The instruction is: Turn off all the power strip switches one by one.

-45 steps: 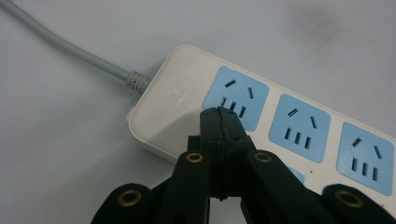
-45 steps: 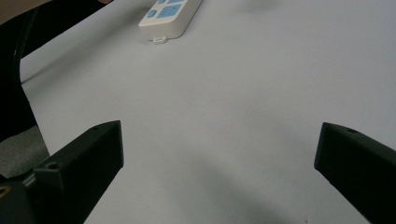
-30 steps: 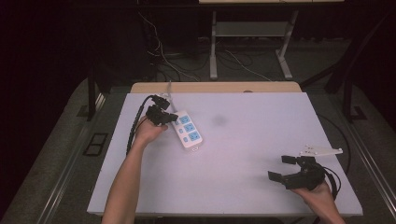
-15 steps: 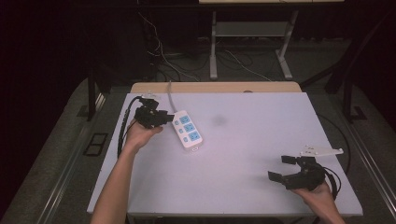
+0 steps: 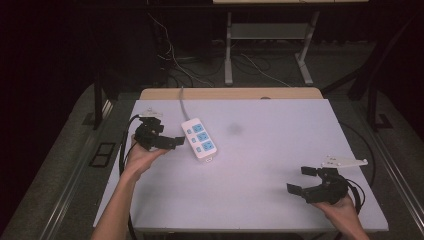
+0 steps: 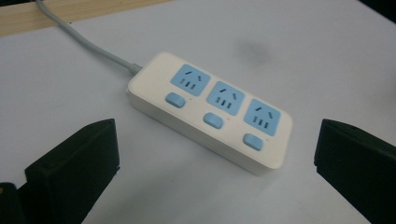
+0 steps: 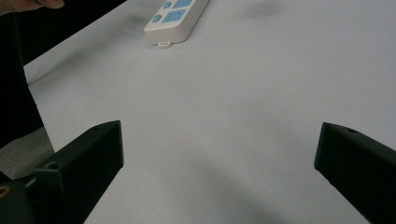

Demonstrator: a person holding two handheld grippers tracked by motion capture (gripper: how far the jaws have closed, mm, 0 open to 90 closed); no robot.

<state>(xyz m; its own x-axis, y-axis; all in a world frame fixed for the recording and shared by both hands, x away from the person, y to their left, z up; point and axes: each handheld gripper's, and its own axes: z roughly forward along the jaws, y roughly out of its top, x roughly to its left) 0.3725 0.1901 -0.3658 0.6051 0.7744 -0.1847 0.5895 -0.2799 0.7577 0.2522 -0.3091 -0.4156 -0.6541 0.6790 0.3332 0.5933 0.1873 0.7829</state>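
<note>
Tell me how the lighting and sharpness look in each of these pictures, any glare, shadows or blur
High view: the white table is evenly lit, the room behind it nearly black; no glare.
Left gripper view: the power strip is sharp, with a soft shadow along its near side; the jaws at the bottom are slightly blurred.
Right gripper view: dimmer and greyer, with faint jaw shadows on the table.

Glossy white plastic power strip (image 6: 210, 112) on a smooth matt table (image 5: 280, 165).

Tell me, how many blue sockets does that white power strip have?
3, in a row along the top of the power strip: one nearest the cord, one in the middle, one at the far end.
</note>
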